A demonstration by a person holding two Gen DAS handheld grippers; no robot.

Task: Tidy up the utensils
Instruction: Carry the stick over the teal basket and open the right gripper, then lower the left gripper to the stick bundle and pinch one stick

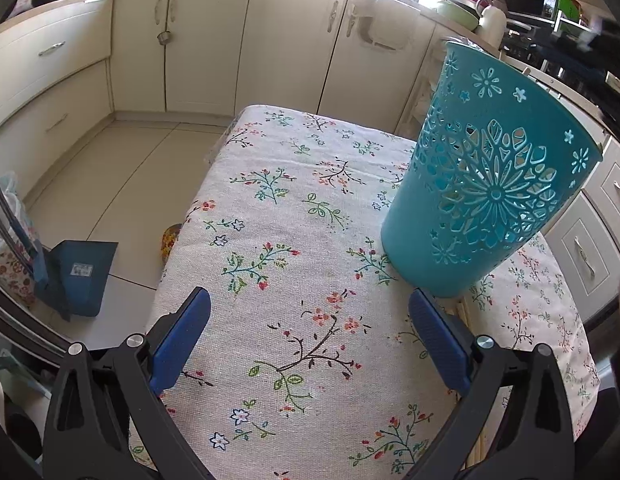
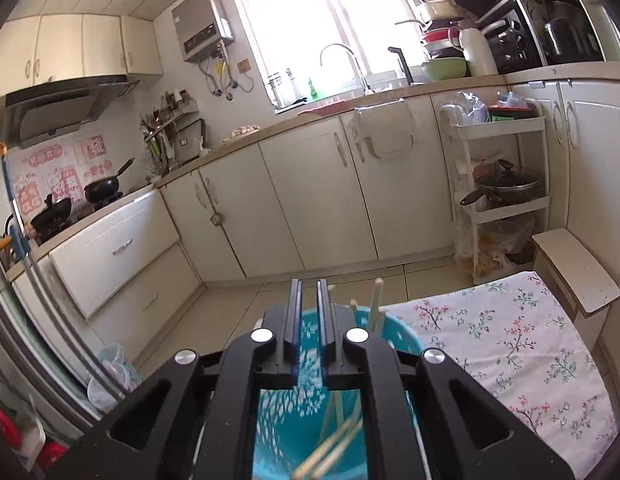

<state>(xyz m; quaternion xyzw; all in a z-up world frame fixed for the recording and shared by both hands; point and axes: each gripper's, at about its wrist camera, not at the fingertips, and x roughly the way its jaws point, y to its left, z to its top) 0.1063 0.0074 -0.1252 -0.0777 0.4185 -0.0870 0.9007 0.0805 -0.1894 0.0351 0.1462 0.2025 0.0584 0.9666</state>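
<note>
Several light, stiff, slippery chopsticks (image 2: 376, 300) judged best pinched mid-shaft; left tool (image 1: 310, 344) spread empty, right tool (image 2: 310, 292) nearly closed, empty, above basket (image 2: 402, 340).

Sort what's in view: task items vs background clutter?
Task items:
- teal basket on the floral tablecloth
- chopsticks standing in it
- loose chopsticks on the cloth by the basket's base
- left claw, open, empty
- right claw, nearly shut, nothing between its jaws

Lying about:
- dustpan on the floor
- woks on the stove
- stacked bowls
- storage cart
</note>
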